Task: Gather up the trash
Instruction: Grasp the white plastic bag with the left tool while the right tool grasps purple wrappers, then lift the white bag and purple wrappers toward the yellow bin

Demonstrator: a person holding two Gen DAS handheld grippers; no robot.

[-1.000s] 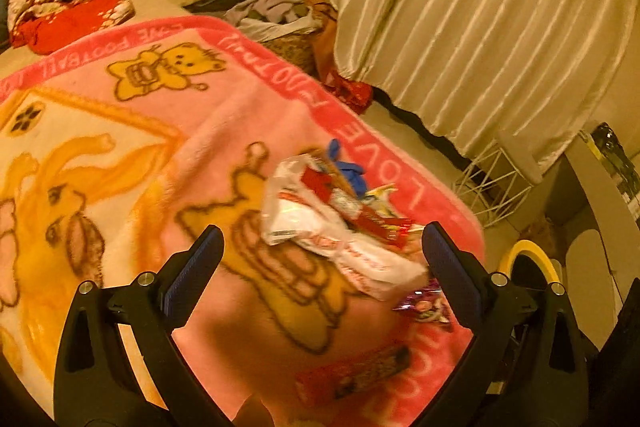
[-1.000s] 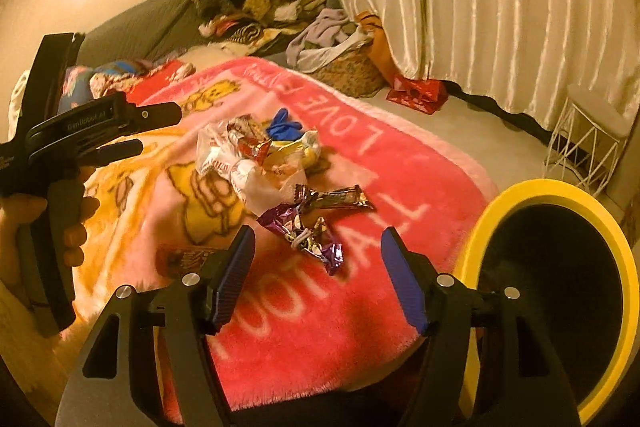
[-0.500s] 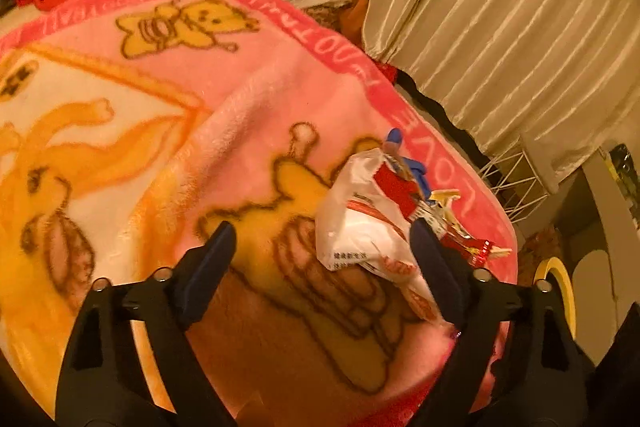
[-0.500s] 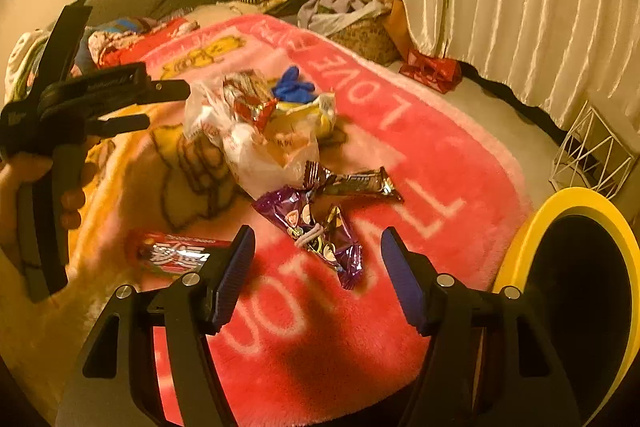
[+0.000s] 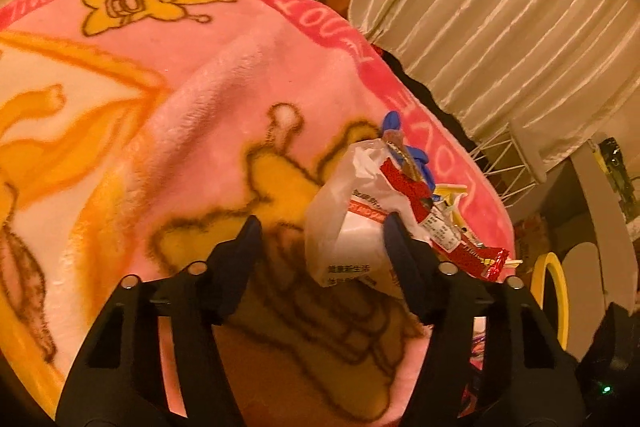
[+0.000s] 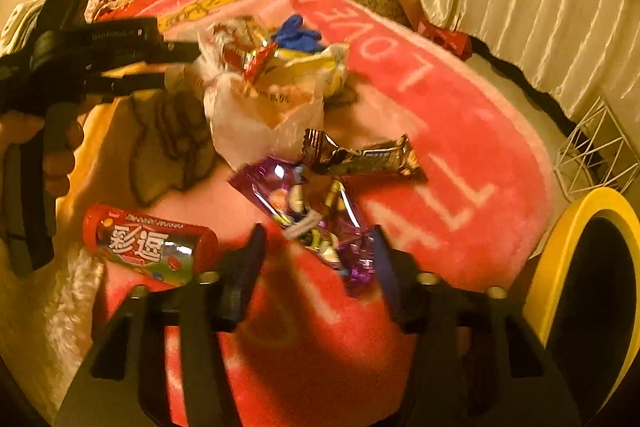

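Two grabs closing at once. Your right gripper [image 6: 318, 253]: fingers narrowing, purple wrapper [image 6: 316, 215] between them on pink blanket [image 6: 460, 155], long axis running 10-to-4, pads not yet pinching. Your left gripper [image 5: 320, 239]: fingers closing, white bag [image 5: 348, 223] toward 2 o'clock, against right finger only. Yellow-rimmed bin [image 6: 580, 259] at 3, nearer right hand.

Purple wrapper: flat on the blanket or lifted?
Flat: the purple wrapper lies on the pink blanket, between the closing right tool.
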